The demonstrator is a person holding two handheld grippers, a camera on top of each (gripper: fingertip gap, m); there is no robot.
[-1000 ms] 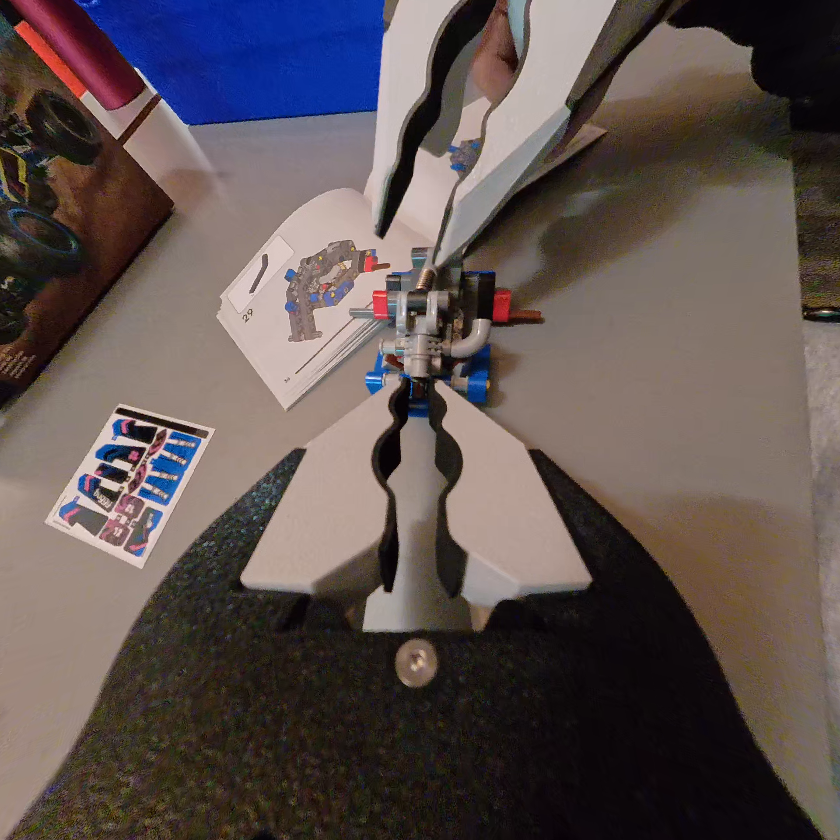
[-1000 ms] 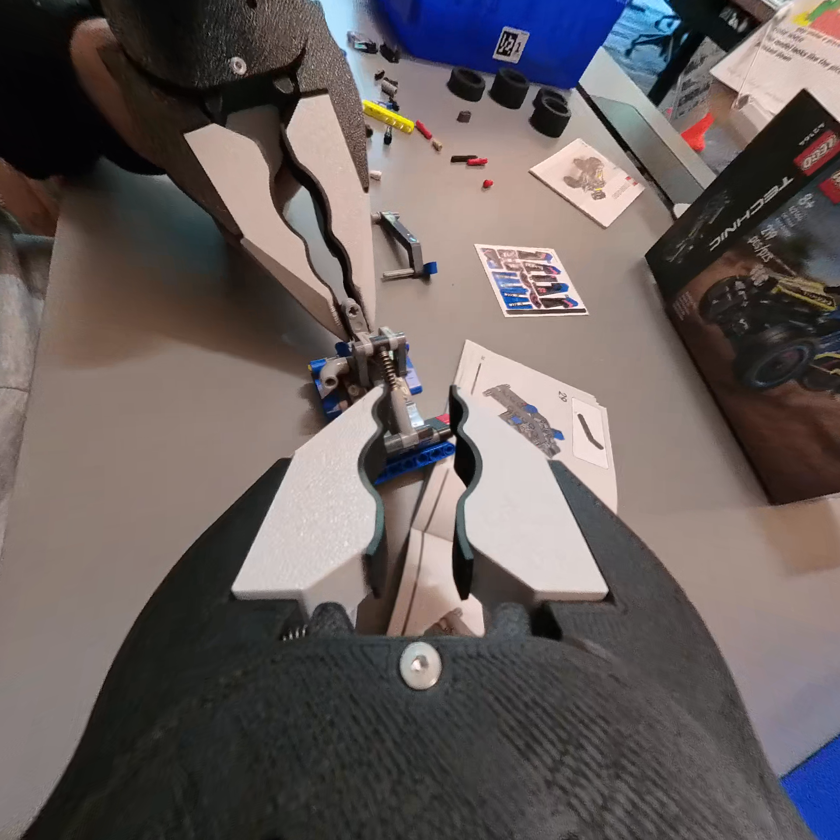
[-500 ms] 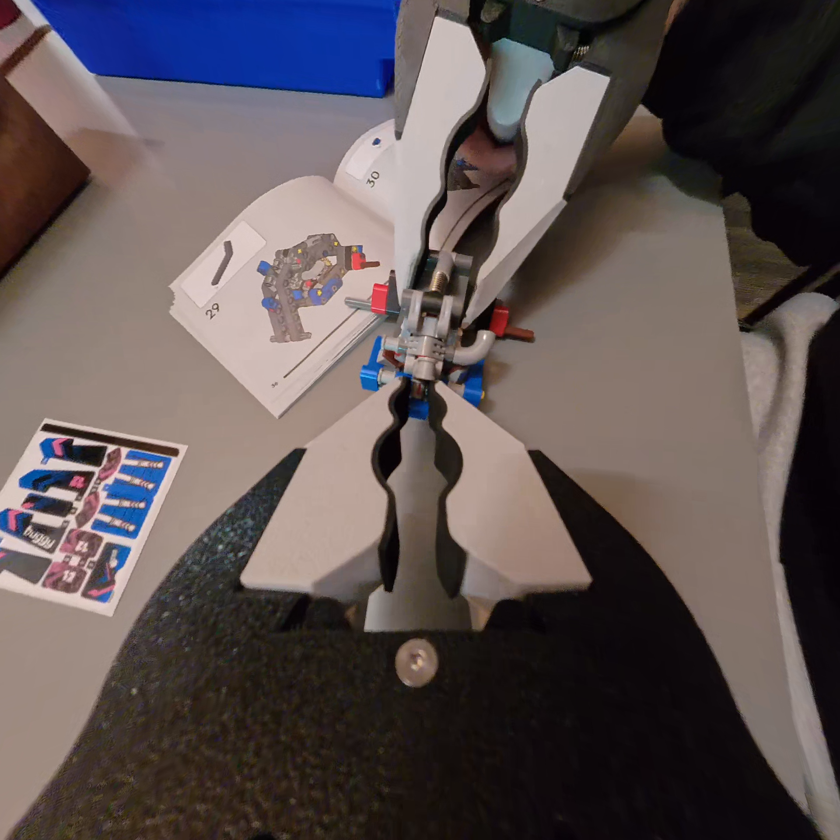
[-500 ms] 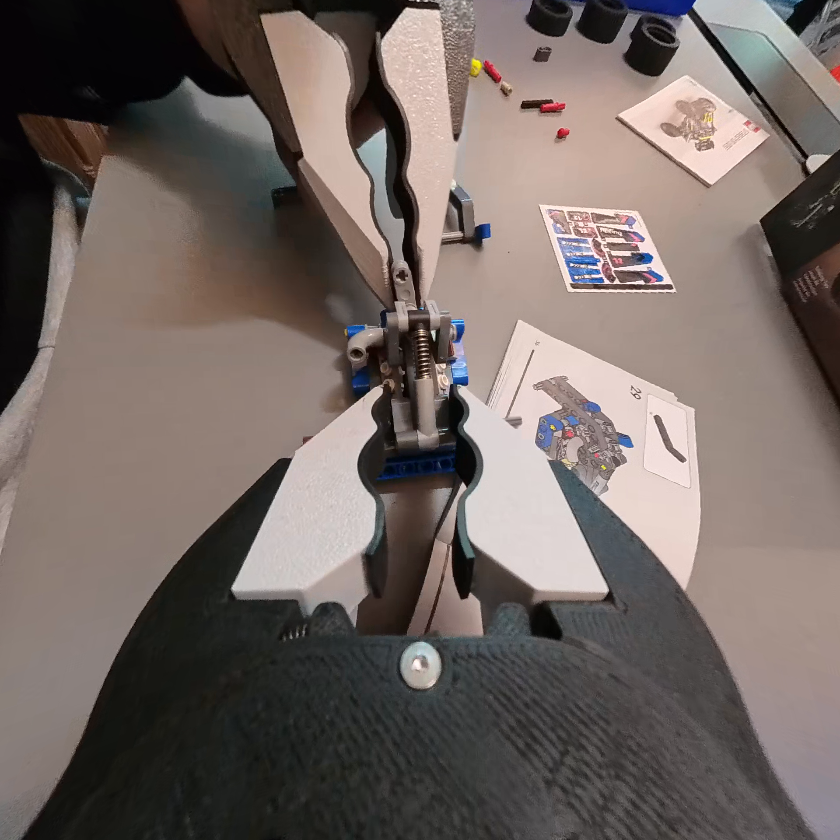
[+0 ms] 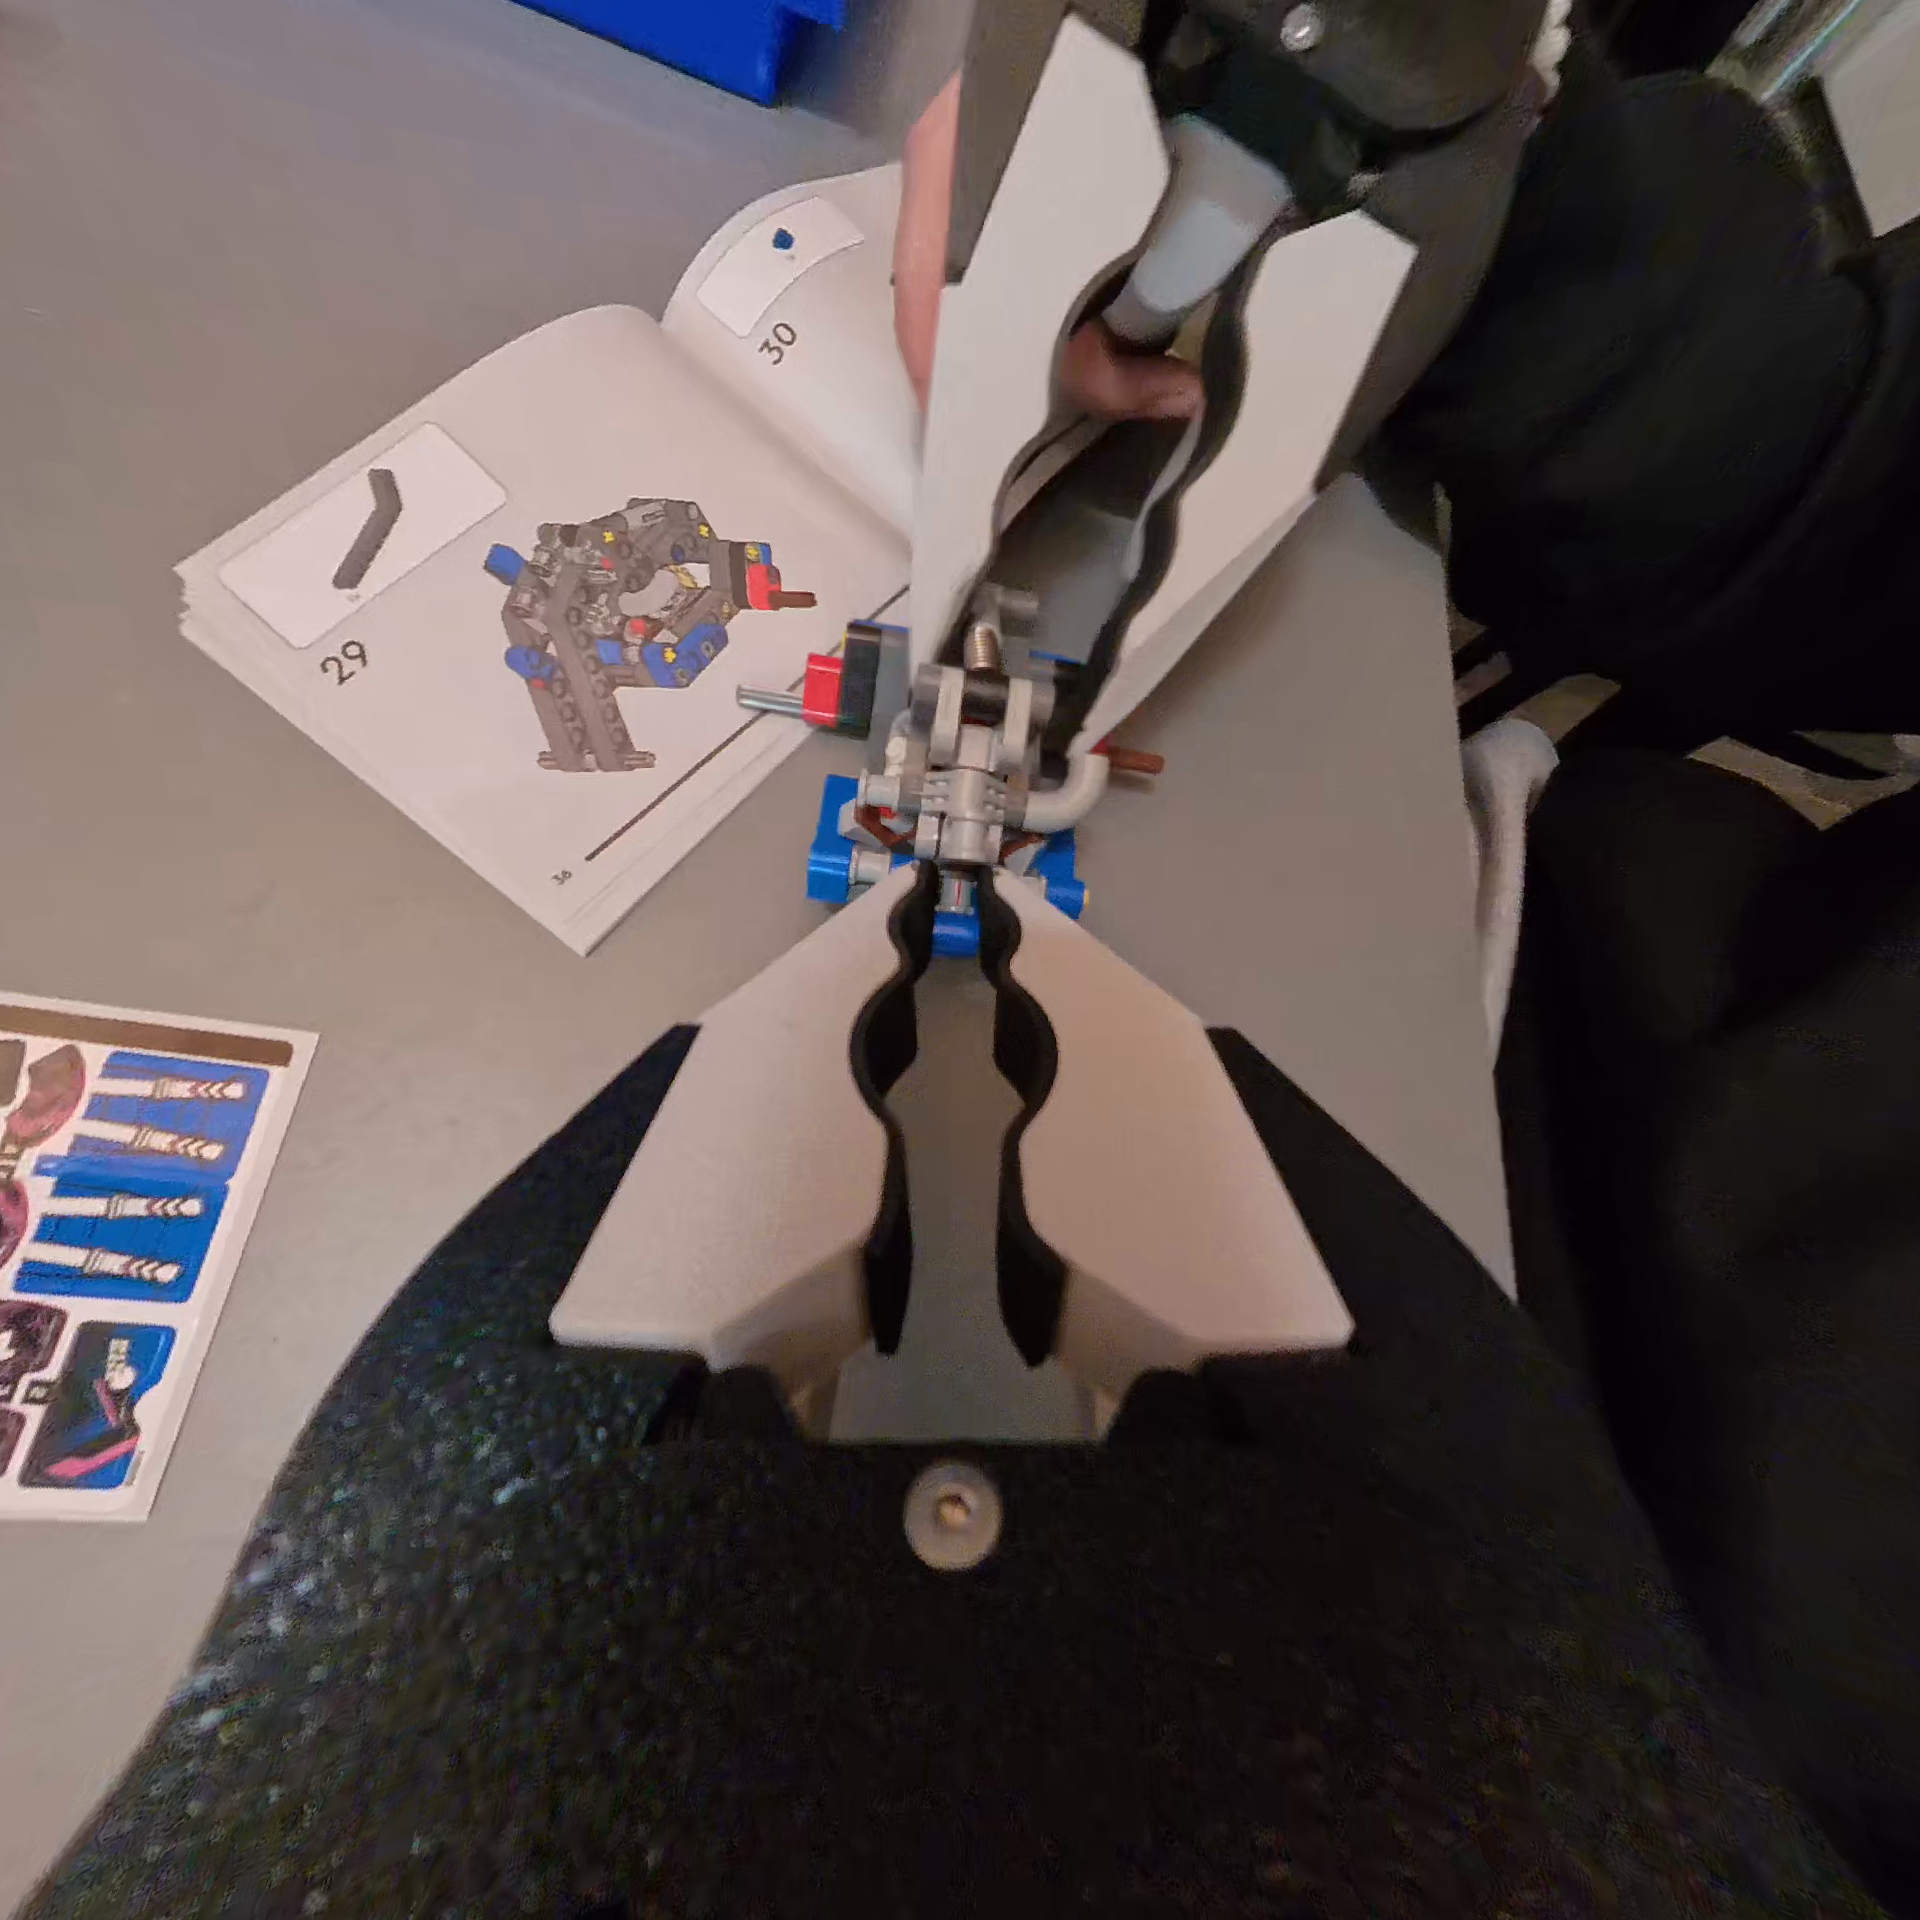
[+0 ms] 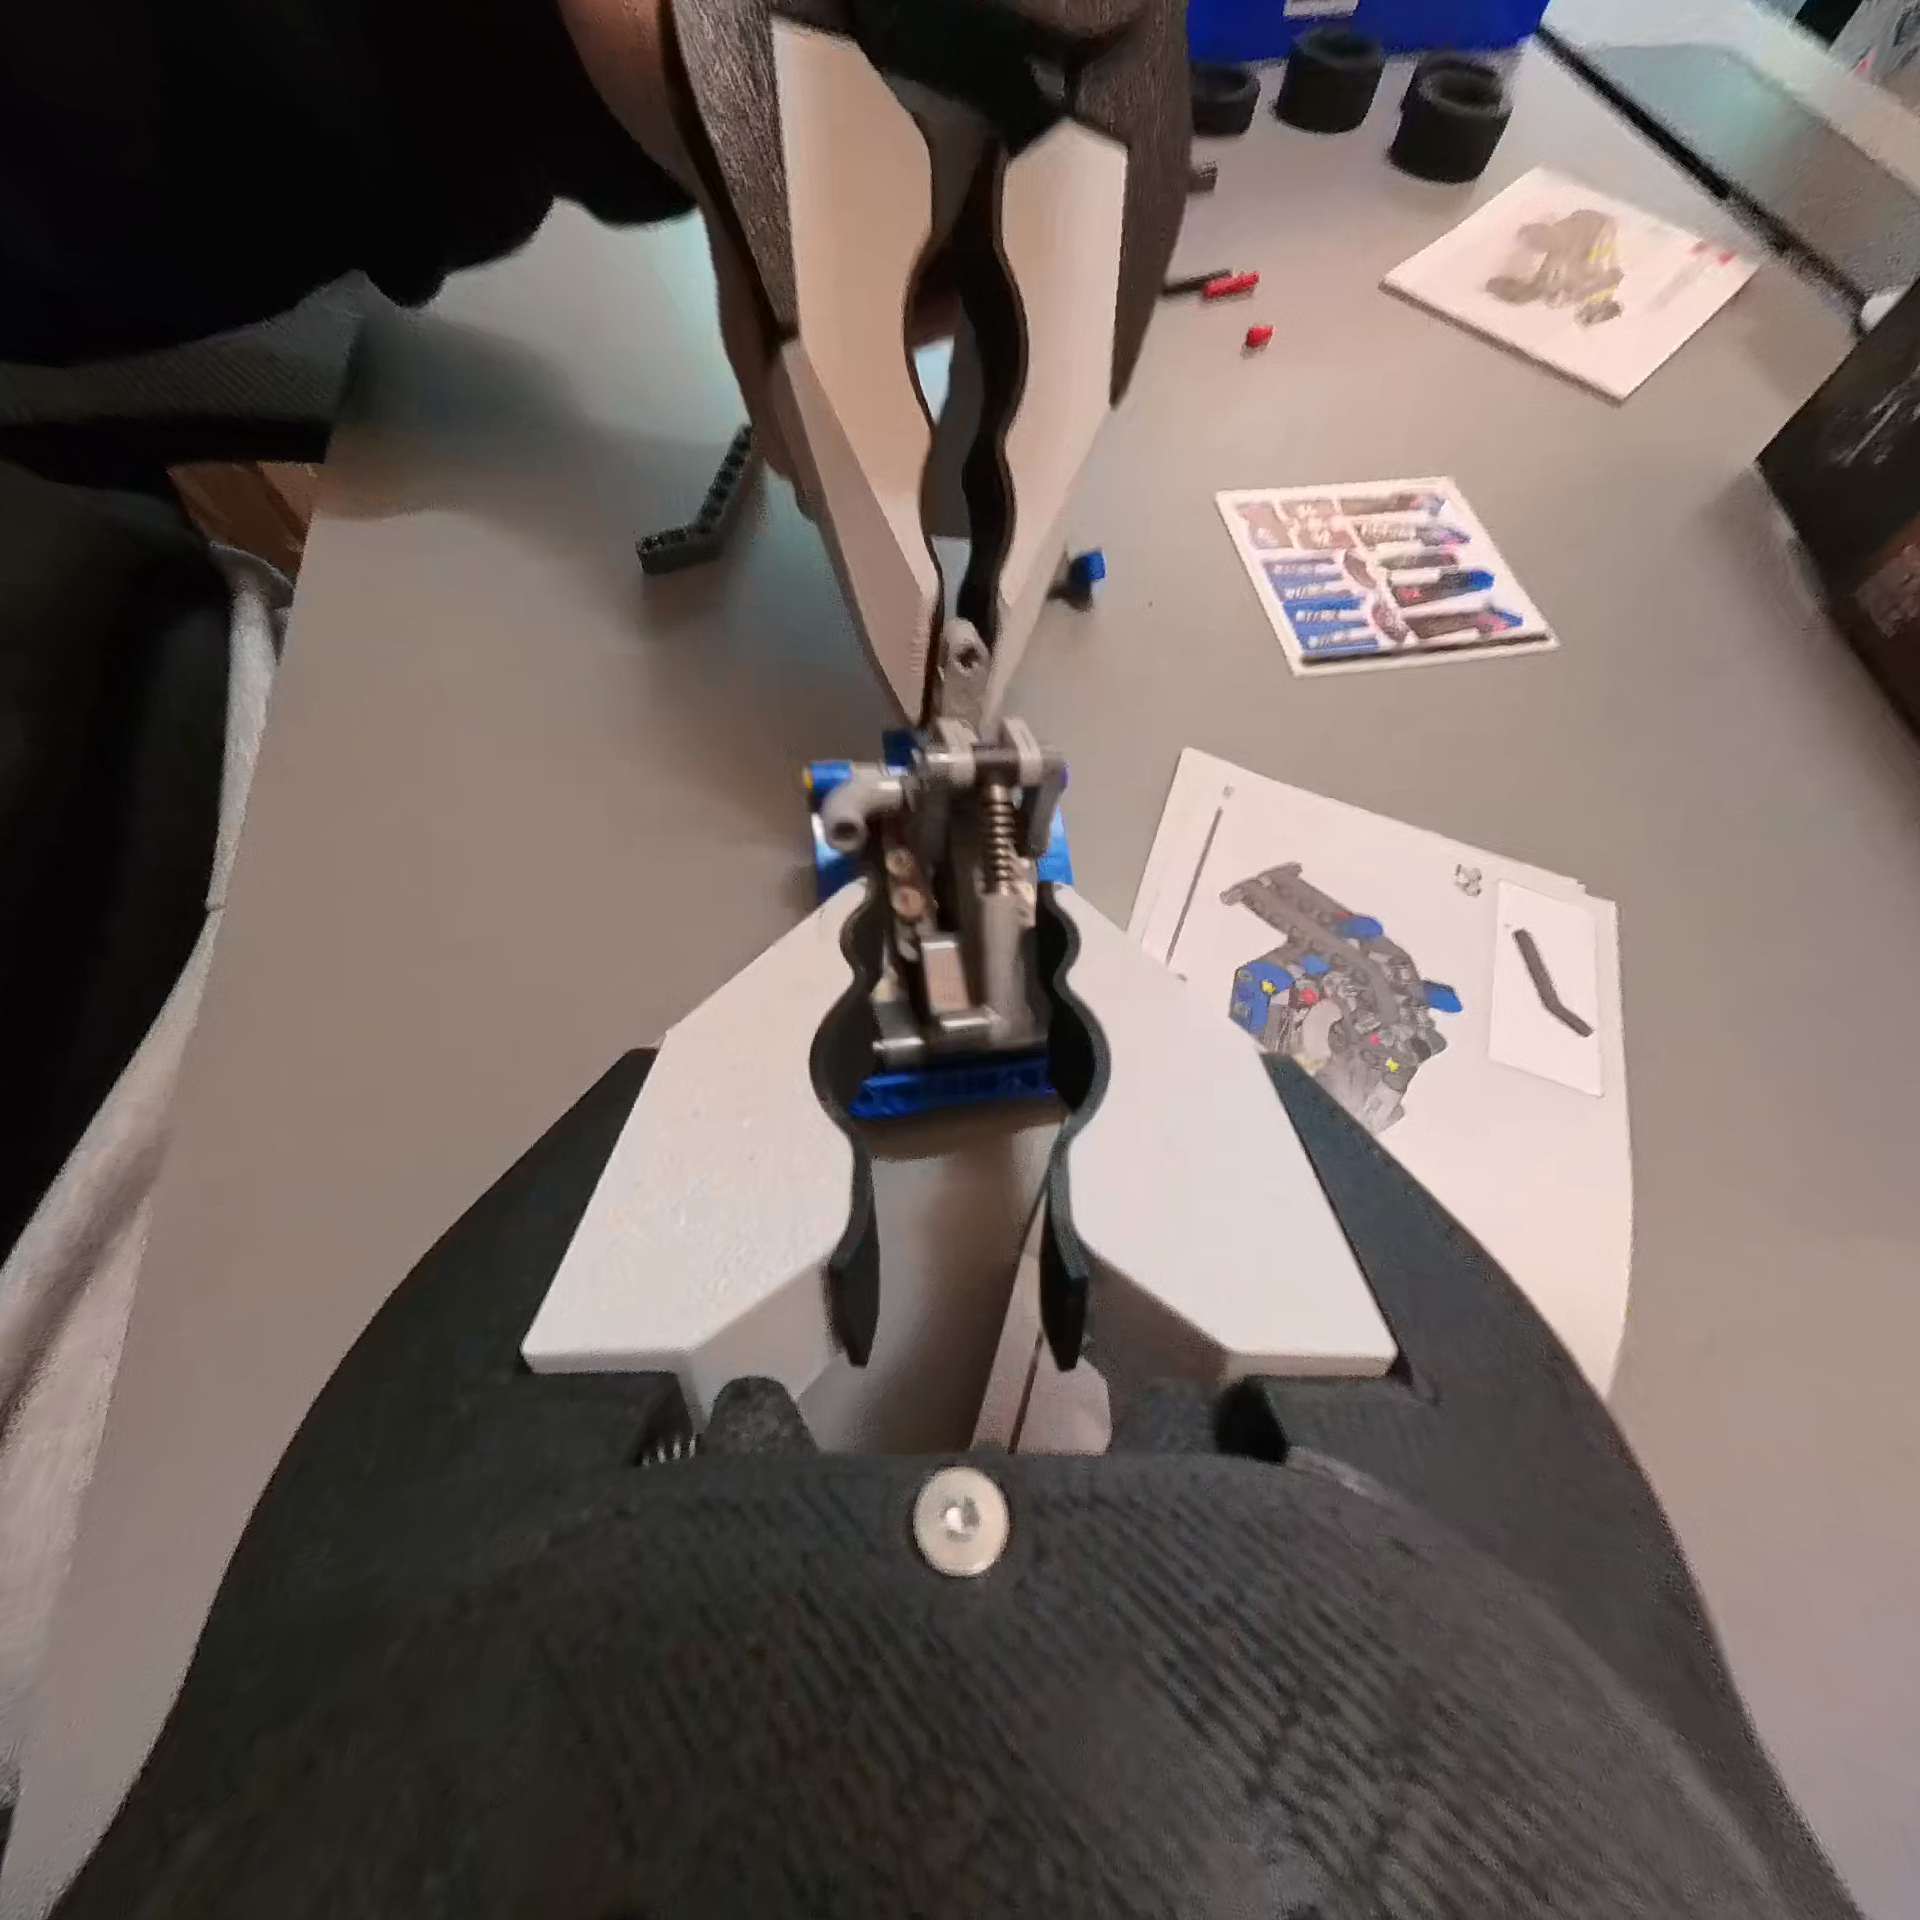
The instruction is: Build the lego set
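Note:
A small lego assembly (image 5: 966, 774) of blue, grey and red parts with a metal spring stands on the grey table (image 5: 312, 260). My left gripper (image 5: 948, 883) is shut on a grey tab at one end of it. My right gripper (image 5: 1003, 691) comes from the opposite side, its fingers closed around the assembly's body. In the right wrist view the assembly (image 6: 977, 831) sits clamped between the right gripper's (image 6: 961, 914) pads. There the left gripper (image 6: 956, 686) pinches the grey holed tab (image 6: 966, 657) from above. The assembly's underside is hidden.
An open instruction booklet (image 5: 582, 623) lies beside the assembly and a sticker sheet (image 5: 114, 1247) nearer the left. In the right wrist view a dark angled beam (image 6: 707, 509), red pins (image 6: 1226, 283), black tyres (image 6: 1340, 62), a second booklet (image 6: 1569, 281) and a box (image 6: 1860, 499) lie beyond. The grippers are tip to tip, or close to it.
My right gripper has swung in line with the assembly, slid forward around its body and closed on it. The left gripper has kept its hold on the grey tab.

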